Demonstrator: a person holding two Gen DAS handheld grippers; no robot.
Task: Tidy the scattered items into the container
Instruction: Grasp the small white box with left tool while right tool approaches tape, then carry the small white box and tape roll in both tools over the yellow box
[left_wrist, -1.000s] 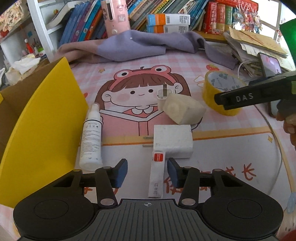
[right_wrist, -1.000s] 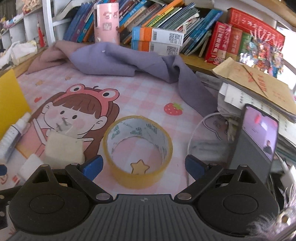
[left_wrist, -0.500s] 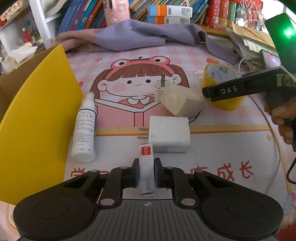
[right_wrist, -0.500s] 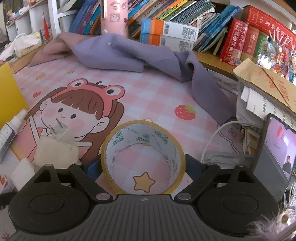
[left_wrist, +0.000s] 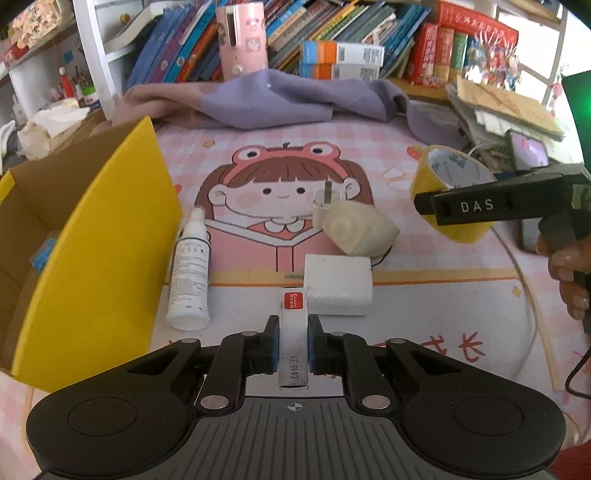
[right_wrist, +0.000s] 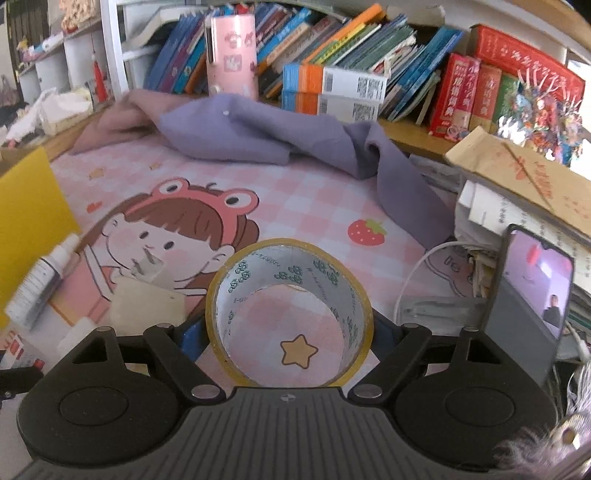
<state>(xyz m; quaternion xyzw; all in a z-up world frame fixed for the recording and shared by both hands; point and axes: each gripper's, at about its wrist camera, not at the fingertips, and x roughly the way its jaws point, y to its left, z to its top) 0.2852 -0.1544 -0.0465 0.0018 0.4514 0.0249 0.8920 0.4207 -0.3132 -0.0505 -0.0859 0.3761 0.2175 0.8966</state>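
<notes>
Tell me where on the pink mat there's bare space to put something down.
Open mat lies between the purple cloth and the tape roll, around the strawberry print. In the left wrist view, another patch lies right of the white block, below the tape. It is crowded between the spray bottle, the beige lump and the yellow box.

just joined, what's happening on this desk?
A person is tidying desk clutter with two handheld grippers. The left gripper is clamped on a small staples box; the right gripper grips a yellow tape roll. The yellow cardboard box stands open at the left. A spray bottle and white charger lie on the mat.
</notes>
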